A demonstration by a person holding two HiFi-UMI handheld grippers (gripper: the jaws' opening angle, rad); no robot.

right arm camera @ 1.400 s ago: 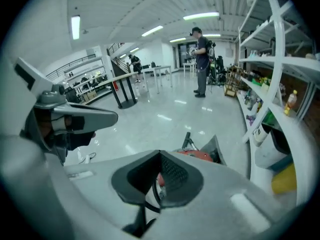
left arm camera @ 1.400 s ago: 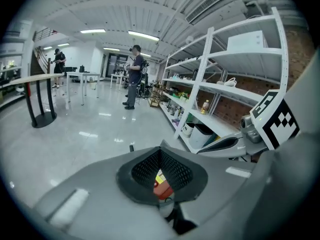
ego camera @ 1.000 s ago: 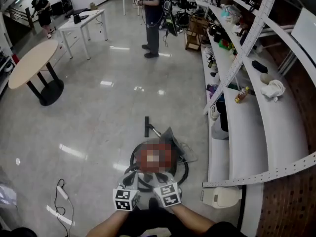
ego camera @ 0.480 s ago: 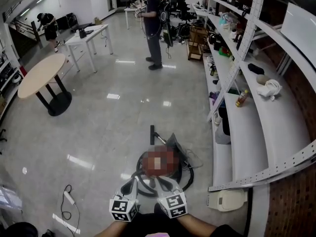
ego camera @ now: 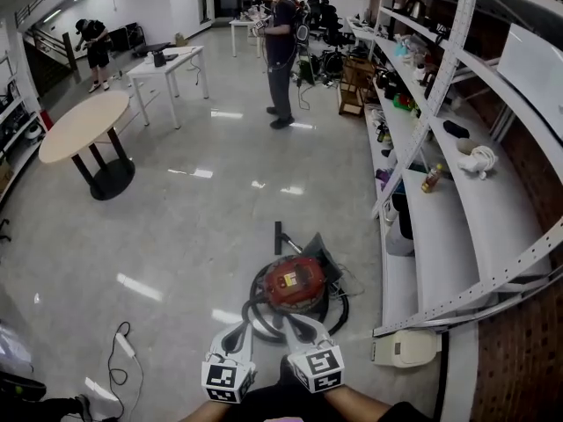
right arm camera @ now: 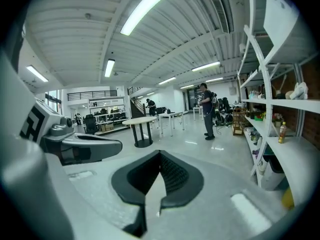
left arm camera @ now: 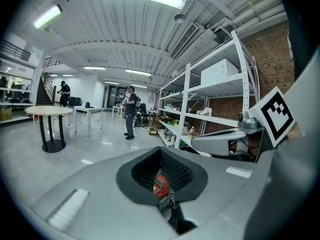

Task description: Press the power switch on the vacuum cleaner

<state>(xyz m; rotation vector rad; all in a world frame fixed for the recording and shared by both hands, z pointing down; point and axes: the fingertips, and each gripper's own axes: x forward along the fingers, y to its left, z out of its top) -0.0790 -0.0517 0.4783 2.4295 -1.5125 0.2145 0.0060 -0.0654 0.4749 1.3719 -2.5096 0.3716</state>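
Vs. a sec ago: head view has tipped up, so more of the room shows, and both marker cubes sit lower in it. The vacuum cleaner [ego camera: 295, 281], red-topped w/ its hose [ego camera: 339, 310] looped round it, is on the floor [ego camera: 193, 227] beside the shelf [ego camera: 440, 227], just ahead of the jaw tips, about where it was.

Left gripper [ego camera: 249, 325]: jaws clenched, nothing held. Its own view looks out level across the room, and only a red sliver of the vacuum [left arm camera: 161, 185] shows thru the notch between the pads. Right gripper [ego camera: 295, 323]: jaws together too, empty, w/ bare floor thru the notch.

Both tips are near the vacuum's near rim, prob. above it, not touching. The switch is too small to pick out. Reads as no press in hand right now: the grippers are aimed over the machine, not down at it. A press would need one tip dipped onto the top.
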